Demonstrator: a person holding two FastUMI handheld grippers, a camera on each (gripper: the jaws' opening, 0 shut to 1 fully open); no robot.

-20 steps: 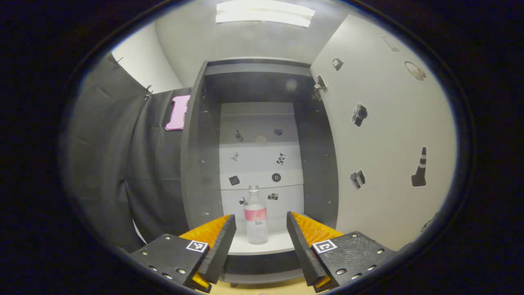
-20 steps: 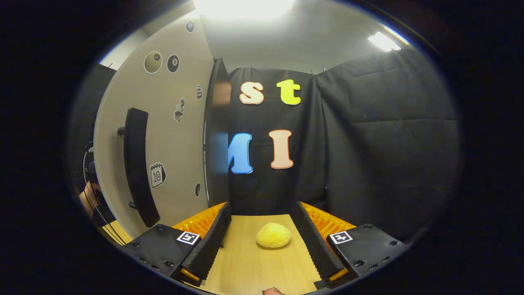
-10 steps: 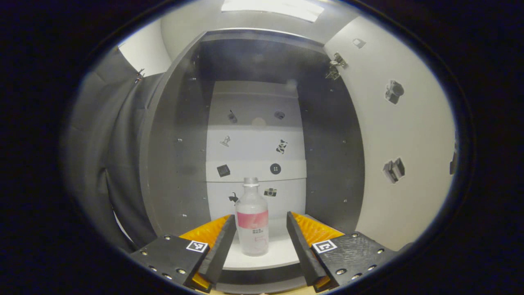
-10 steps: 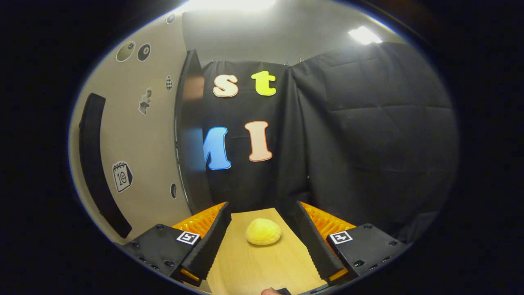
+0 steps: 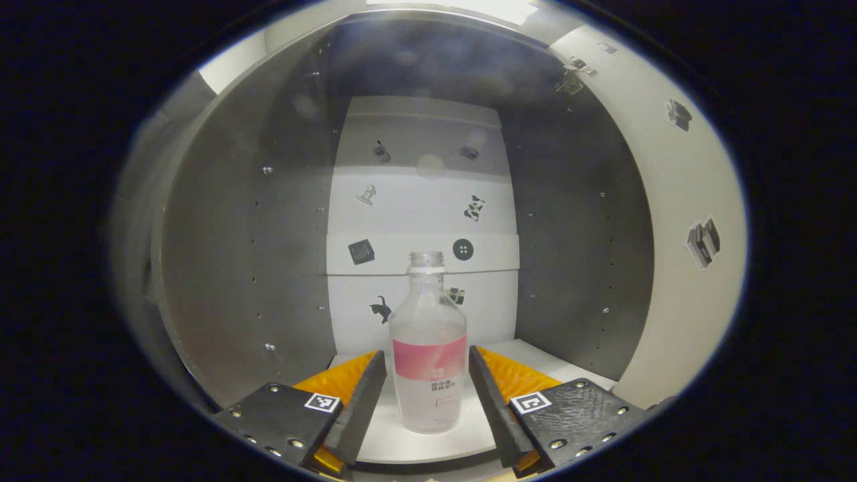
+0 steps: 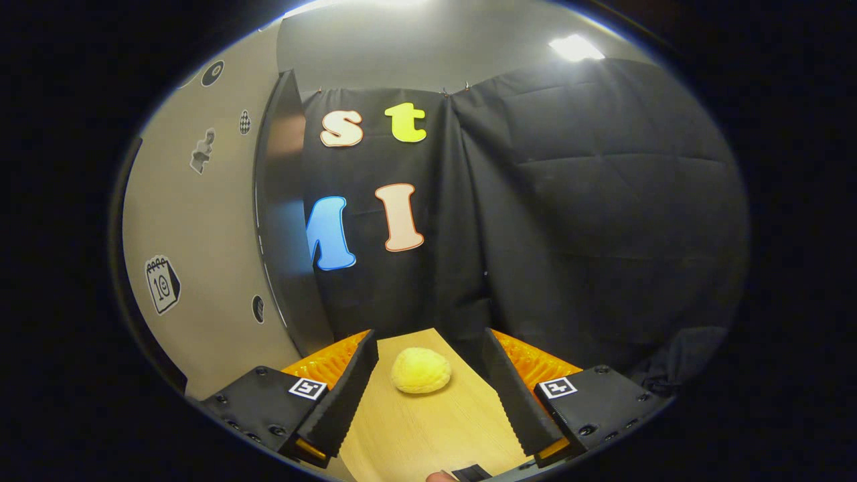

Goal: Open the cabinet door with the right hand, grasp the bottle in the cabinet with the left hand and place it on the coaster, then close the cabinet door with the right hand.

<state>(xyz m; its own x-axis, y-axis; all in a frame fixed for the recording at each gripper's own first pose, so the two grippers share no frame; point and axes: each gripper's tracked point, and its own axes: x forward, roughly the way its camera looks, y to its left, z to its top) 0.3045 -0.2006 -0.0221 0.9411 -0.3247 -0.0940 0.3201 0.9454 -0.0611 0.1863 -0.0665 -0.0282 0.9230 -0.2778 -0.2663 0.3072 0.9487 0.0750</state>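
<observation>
Bottle: the bottle stands upright on the cabinet's white shelf, long axis vertical, cap up.
Left gripper: the left gripper has its fingers spread apart with the bottle's lower body dead between them — a sliver of gap either side, neither pad touching as far as I can tell.
Key relation: bottle straight ahead of the left gripper, centred; a plain squeeze looks like the next call.
Right gripper: the right gripper is parted and empty, far from the bottle — beside the open cabinet door, over the table.
</observation>
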